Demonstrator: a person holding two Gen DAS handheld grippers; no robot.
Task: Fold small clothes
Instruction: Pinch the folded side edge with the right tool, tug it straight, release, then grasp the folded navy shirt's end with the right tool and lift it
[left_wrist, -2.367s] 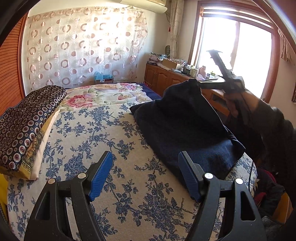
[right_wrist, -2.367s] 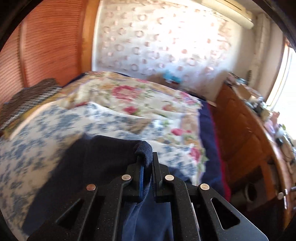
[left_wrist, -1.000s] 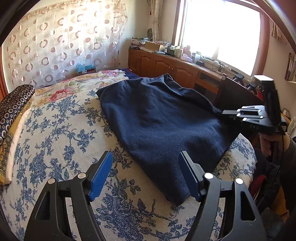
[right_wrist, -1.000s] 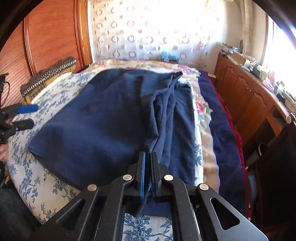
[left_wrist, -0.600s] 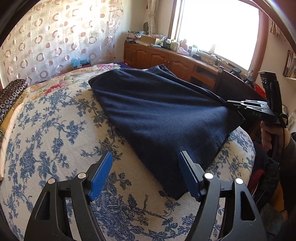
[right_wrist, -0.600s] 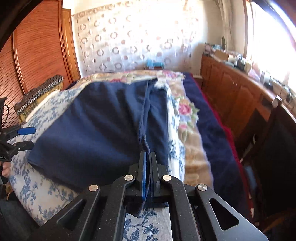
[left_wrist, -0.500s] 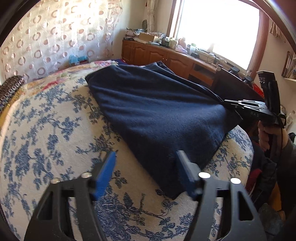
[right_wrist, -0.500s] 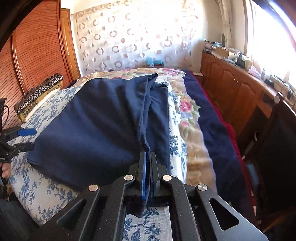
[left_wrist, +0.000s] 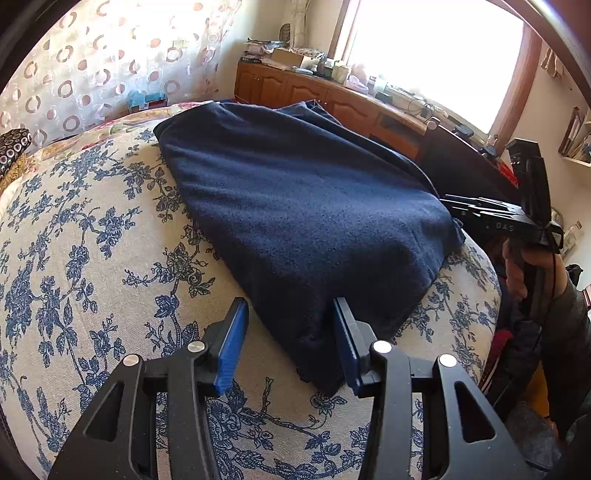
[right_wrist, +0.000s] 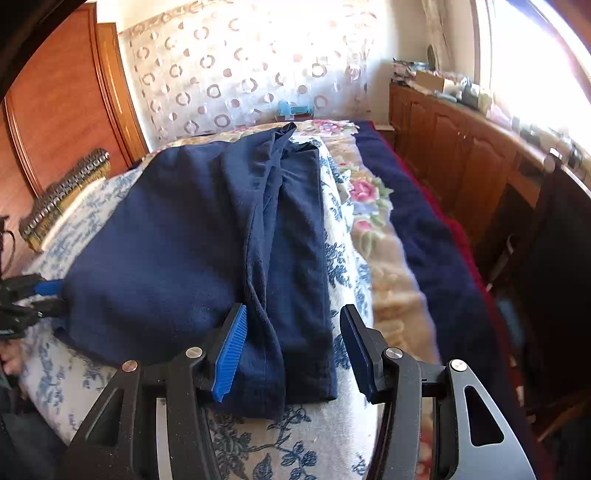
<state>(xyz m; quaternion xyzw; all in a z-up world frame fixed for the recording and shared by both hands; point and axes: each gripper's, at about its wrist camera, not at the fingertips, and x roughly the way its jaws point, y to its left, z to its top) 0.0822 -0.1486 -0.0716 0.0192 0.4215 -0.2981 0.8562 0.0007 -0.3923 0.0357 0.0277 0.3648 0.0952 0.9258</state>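
Because the bed (left_wrist: 92, 229) is wide and soft, the dark blue cloth (left_wrist: 295, 206) lies spread flat on it, down to the near edge. I think the cloth is soft, floppy and light, a bit fuzzy, so it will sag if I lift it in the middle. I want to hold it at its corners. My right gripper (right_wrist: 291, 343) has just been opening and stands half open over a bunched fold, not pinching it. My left gripper (left_wrist: 291, 343) has just been closing around the near corner, with its pads not pressing yet.
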